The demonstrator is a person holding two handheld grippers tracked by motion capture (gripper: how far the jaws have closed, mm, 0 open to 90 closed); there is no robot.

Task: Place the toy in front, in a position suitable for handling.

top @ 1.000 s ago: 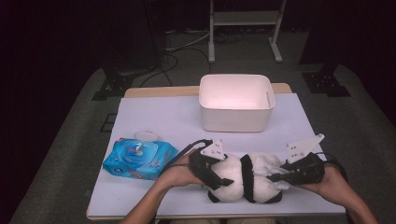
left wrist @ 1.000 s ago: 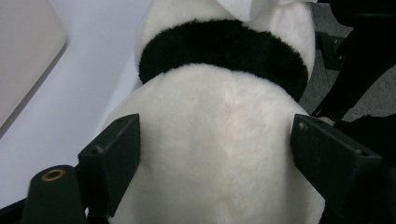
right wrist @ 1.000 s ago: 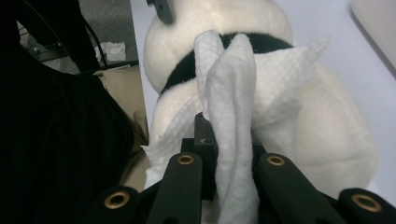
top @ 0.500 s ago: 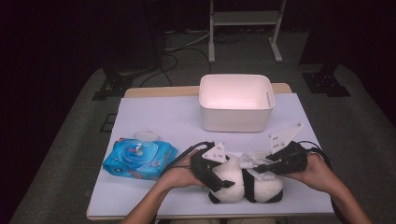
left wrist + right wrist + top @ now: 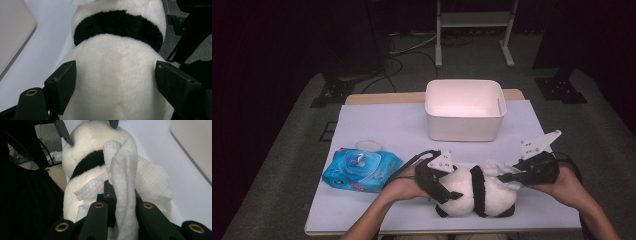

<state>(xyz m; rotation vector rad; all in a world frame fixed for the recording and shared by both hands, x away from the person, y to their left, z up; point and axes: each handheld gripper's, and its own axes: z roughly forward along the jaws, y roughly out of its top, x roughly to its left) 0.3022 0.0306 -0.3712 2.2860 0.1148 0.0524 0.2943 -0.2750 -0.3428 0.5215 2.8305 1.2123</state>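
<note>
High view: panda [image 5: 472, 192] lies lengthwise 9-to-3 at table's near edge. Left gripper [image 5: 443, 187] clamps its 9 o'clock end, jaws wide. Right gripper [image 5: 510, 176], pinching wipe [image 5: 125, 167], at 3 o'clock, touching fur.

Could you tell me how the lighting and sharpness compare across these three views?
High view: table and white bin brightly lit, surroundings nearly black, image soft. Left gripper view: even light, plush panda fairly sharp. Right gripper view: wipe sharp, a dark mass shadowing the left side.
</note>
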